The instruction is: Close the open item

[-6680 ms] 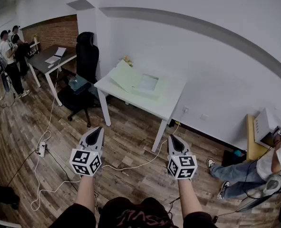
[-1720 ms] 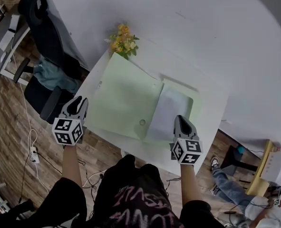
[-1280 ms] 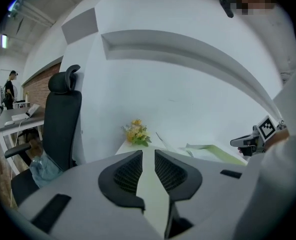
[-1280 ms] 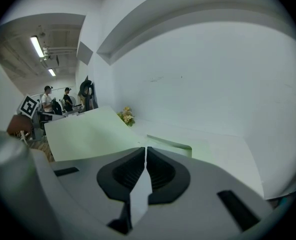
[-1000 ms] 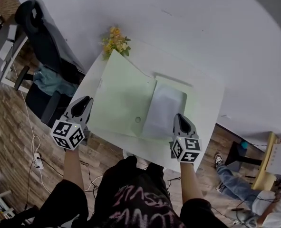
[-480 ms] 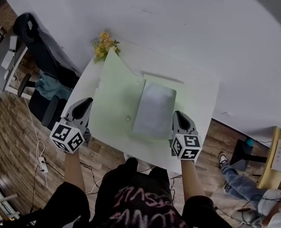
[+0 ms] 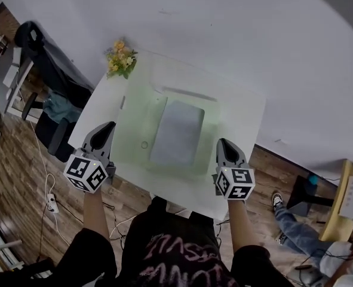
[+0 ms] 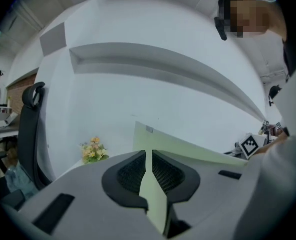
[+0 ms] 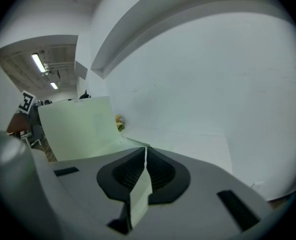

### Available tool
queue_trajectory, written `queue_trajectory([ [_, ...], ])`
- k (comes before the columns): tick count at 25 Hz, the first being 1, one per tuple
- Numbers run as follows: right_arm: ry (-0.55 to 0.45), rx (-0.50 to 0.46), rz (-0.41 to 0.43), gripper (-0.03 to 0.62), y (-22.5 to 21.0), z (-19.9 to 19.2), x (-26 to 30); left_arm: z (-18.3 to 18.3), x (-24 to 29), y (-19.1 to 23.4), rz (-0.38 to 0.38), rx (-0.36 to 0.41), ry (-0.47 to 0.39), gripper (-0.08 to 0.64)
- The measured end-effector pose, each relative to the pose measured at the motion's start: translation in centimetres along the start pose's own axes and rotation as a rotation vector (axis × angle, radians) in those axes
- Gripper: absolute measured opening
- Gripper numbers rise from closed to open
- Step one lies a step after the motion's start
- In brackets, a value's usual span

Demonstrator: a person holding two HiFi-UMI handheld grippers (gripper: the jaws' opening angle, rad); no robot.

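Room: white wall (image 7: 224, 17), wood-plank floor (image 7: 21, 160), black office chair (image 7: 36, 37) off the left side.
Surface: white surface (image 7: 242, 100), set against the wall.
Task item: pale green folder (image 7: 209, 139), lying open near the middle of the surface.
Cover: cover (image 7: 134, 121) raised on the folder's left side; in the right gripper view it stands up steeply.
Contents: grey sheet (image 7: 177, 131), lying flat in the folder's base, just right of the cover.
Left claw: left claw (image 8: 149, 154) pressed together on a thin pale green edge, with the cover rising just beyond it; positioned at the folder's near left corner.
Right claw: right claw (image 9: 145, 151) pressed together on a pale green edge of the folder at its near right corner.
Other: yellow flowers (image 7: 119, 57) on the far left corner of the surface, apart from the folder.
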State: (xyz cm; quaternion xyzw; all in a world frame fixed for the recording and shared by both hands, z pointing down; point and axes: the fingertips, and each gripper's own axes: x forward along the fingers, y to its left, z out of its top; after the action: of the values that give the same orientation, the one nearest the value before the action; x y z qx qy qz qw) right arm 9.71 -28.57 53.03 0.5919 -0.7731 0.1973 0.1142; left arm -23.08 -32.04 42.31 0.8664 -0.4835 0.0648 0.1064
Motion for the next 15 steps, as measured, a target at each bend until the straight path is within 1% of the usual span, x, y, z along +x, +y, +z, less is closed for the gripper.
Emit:
queue_trajectory([
  [2, 0.0, -0.037, 0.033, 0.028, -0.8, 0.6, -0.4, 0.3, 0.2, -1.7, 0.023, 0.024, -0.007, 0.048],
  [4, -0.002, -0.049, 0.052, 0.028, -1.5, 0.9, -0.6, -0.1, 0.5, -3.3, 0.027, 0.041, 0.007, 0.048],
  [9, -0.003, -0.077, 0.077, 0.028, -2.5, 0.8, -0.8, -1.2, 1.4, -6.5, 0.009, 0.016, 0.018, 0.048],
  [15, -0.004, -0.075, 0.096, 0.028, -3.9, 0.2, -1.4, -1.9, 2.9, -9.1, 0.002, 0.025, 0.036, 0.048],
])
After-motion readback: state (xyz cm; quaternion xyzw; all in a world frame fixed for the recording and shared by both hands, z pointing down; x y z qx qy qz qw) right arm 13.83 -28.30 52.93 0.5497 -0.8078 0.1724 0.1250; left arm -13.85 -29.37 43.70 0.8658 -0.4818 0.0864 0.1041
